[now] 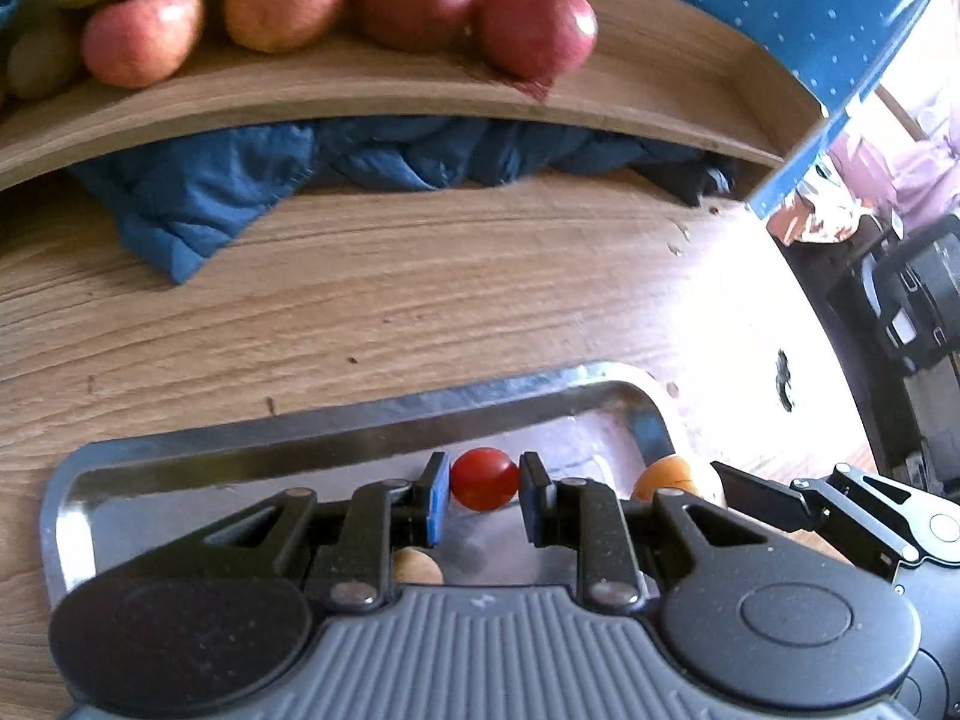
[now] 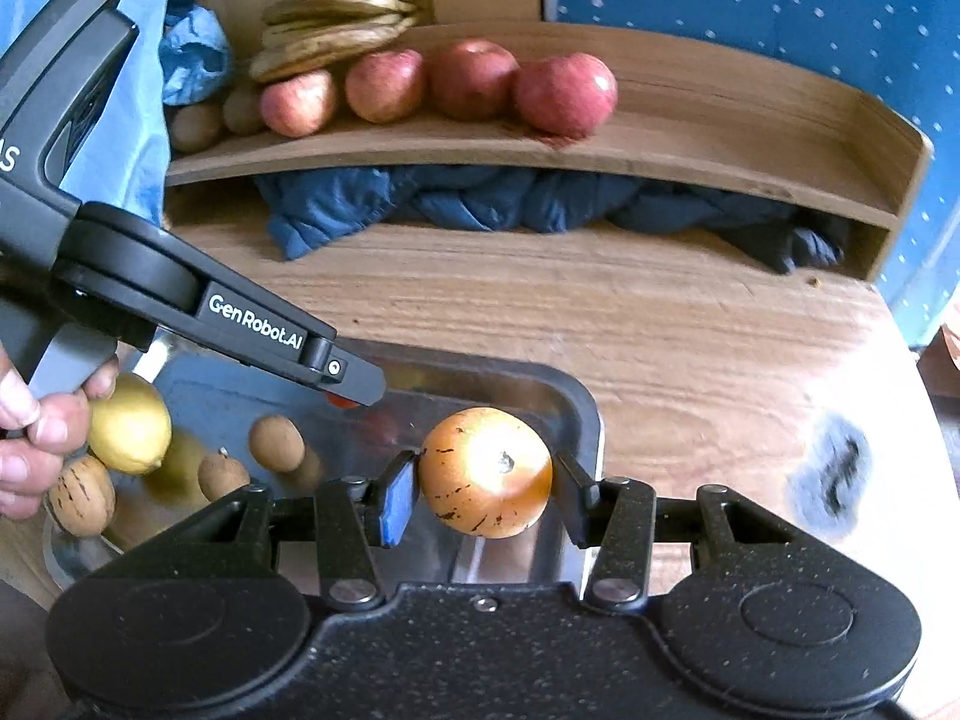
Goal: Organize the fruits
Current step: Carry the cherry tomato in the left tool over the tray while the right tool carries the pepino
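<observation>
My left gripper (image 1: 483, 495) holds a small red cherry tomato (image 1: 483, 478) between its blue pads, just above the metal tray (image 1: 360, 420). My right gripper (image 2: 487, 489) is shut on an orange round fruit with dark specks (image 2: 486, 471), over the tray's right end (image 2: 576, 402). The same fruit shows in the left wrist view (image 1: 666, 474). In the tray lie a lemon (image 2: 129, 432), a walnut (image 2: 81, 501) and small brown fruits (image 2: 276, 443). Several red apples (image 2: 564, 93) and bananas (image 2: 342, 15) sit on the wooden shelf (image 2: 690, 138).
Blue cloth (image 2: 480, 198) is stuffed under the shelf. Small brown kiwis (image 2: 195, 126) sit at the shelf's left end. The wooden table (image 2: 690, 330) lies between tray and shelf; its right edge drops off near a dark stain (image 2: 834, 480).
</observation>
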The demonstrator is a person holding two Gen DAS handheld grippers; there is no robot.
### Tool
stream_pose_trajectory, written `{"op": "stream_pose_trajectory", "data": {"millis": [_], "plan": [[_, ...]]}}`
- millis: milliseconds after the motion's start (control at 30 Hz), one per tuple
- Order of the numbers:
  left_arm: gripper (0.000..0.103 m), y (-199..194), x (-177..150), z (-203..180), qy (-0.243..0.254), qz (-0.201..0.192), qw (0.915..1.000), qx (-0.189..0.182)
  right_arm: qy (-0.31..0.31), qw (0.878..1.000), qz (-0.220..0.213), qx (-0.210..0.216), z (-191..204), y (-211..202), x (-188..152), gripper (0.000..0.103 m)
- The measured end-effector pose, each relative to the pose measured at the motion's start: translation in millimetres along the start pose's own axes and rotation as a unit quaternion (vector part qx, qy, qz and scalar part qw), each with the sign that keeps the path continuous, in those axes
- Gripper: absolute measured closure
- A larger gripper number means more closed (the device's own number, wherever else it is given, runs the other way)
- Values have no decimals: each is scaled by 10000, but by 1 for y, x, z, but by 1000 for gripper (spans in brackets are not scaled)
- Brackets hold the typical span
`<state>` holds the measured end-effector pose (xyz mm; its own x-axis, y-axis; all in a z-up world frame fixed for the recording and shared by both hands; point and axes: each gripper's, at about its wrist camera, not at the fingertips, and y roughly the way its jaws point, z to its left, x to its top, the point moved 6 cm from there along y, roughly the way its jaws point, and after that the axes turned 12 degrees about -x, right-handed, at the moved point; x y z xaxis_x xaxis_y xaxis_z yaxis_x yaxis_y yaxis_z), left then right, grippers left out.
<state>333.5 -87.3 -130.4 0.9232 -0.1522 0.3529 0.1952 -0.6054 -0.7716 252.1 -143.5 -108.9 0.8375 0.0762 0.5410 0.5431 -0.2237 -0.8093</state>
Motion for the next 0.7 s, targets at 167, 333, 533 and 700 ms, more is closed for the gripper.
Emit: {"op": "stream_pose_trajectory", "data": {"millis": [167,333,533,700], "plan": [[77,5,-1,-3,46,102,9999,-6,49,10000,48,-42,-3,-1,-6,53],[76,7,-1,-1,28,181,9998,0,51,9999,102,-38,-1,1,-8,53],[76,11,-1,0,31,252,9997,6,43,9999,159,-38,1,3,-9,53],[76,13,-1,1,46,277,9996,17,68,9998,153,-50,1,3,-10,53]]}}
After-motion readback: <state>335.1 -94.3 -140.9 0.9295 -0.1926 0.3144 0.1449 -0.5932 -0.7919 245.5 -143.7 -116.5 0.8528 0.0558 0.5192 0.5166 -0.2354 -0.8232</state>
